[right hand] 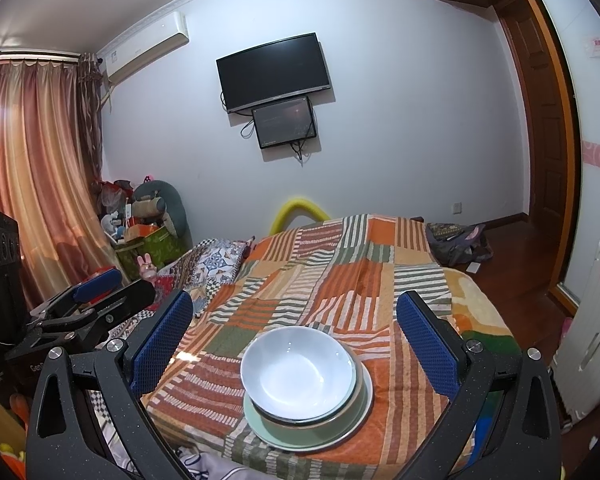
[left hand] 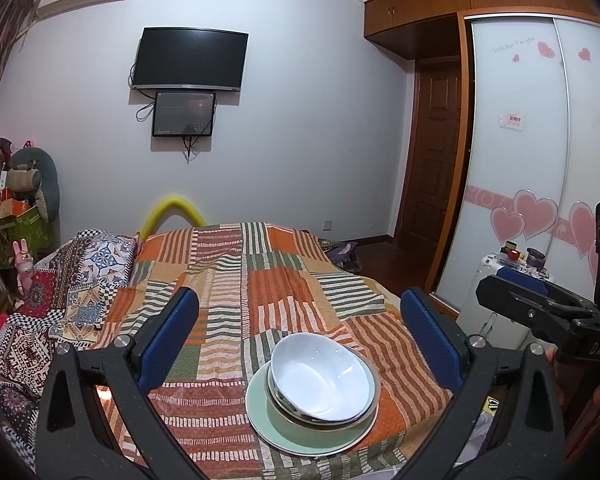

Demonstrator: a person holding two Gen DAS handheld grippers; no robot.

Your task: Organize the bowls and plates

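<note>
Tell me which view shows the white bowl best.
The right wrist view: the white bowl shows its whole round rim and inside, sitting level on the green plate. The left wrist view shows the same bowl from the side, looking tilted, its inside partly foreshortened.

Bedspread (right hand: 340, 272) bare around stacked dishes (right hand: 308, 384)

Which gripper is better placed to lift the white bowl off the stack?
Right, marginally. The white ceramic bowl sits centred between the open right gripper fingers; in the left view it lies off-centre toward one finger of the left gripper. Pale green plate stays below.
</note>
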